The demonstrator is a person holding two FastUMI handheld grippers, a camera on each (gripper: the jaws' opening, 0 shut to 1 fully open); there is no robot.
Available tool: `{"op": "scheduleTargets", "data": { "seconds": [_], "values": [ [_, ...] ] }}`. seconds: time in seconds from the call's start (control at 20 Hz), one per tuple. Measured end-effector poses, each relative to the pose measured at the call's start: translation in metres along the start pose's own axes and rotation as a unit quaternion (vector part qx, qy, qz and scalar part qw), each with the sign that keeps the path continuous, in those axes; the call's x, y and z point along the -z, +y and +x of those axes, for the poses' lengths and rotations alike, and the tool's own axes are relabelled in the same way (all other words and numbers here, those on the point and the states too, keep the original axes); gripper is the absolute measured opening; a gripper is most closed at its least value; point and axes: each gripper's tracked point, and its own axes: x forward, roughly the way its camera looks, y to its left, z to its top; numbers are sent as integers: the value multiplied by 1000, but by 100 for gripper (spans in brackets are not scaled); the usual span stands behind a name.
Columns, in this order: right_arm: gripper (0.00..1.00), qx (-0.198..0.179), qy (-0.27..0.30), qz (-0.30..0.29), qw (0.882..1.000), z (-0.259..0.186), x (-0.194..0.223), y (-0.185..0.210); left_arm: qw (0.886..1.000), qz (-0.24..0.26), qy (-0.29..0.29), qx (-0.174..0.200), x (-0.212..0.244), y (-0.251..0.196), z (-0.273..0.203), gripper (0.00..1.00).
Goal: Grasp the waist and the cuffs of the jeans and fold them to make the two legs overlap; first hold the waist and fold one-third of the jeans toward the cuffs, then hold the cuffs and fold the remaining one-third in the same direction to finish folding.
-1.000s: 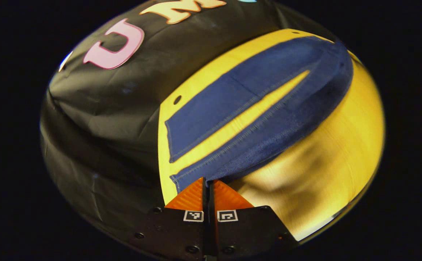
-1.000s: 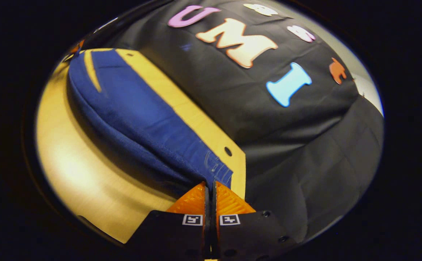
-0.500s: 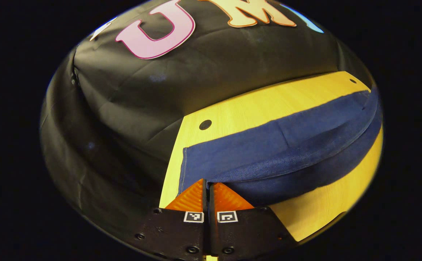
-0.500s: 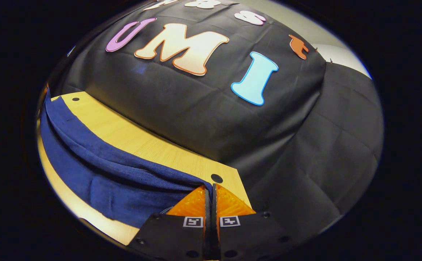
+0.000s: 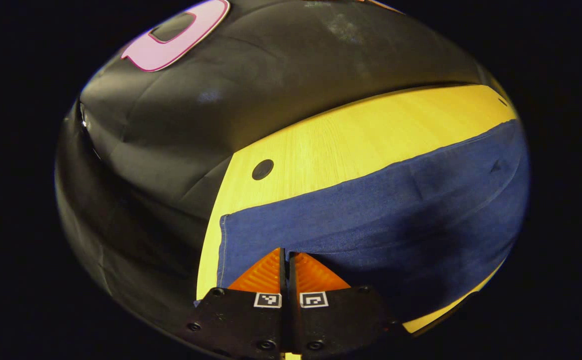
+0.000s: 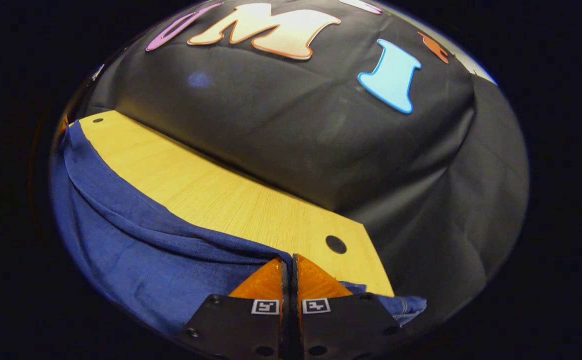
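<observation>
1. Jeans (image 5: 371, 220): dark blue denim, lying across the near part of the desk (image 5: 351, 145). In the left gripper view one cloth edge ends just short of the desk's left end; in the right gripper view the cloth (image 6: 135, 250) sags in a long fold, and a small corner hangs past the desk's right end.
2. We judge the denim soft and limp, yet fairly heavy for cloth. It will droop between two holds and drag on the wood, not slide freely. It is not fragile.
3. The left tool (image 5: 284, 257) is closed down to a thin slit, with a cloth edge caught between its fingers.
4. The right tool (image 6: 287, 264) is likewise pinched nearly shut on the cloth, where the fold runs into its fingers.
5. We cannot tell from these views which end is waist and which is cuff.
6. We would hold hems and seams, where the layers are thick and less likely to slip, and keep both holds level so the legs stay overlapped.
7. The desk is pale, smooth wood with a round hole near each end corner (image 6: 336, 244).
8. Black cloth (image 6: 296, 125) walls the booth close behind the desk, with little room beyond its far edge.
</observation>
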Motion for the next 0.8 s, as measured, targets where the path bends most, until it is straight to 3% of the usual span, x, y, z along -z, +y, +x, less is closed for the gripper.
{"op": "scheduleTargets", "data": {
  "seconds": [0.1, 0.25, 0.3, 0.4, 0.8],
  "values": [
    [7, -1, 6, 14, 1000, 0, 2, -3, 1000, -17, -15, -15, -4, 0, -10, 0],
    [76, -7, -1, 76, 997, -4, -11, -18, 997, -54, -54, -17, -22, 2, -37, 0],
    [99, -5, -5, 98, 995, -19, -18, -26, 995, -66, -70, -10, -29, 2, -49, 31],
    [98, 17, -11, 123, 992, -40, -27, -52, 991, -91, -94, -12, -41, 7, -66, 94],
    [100, 87, 45, 192, 976, -83, 45, -125, 965, -170, -198, 31, -79, 23, -149, 95]
  ]
}}
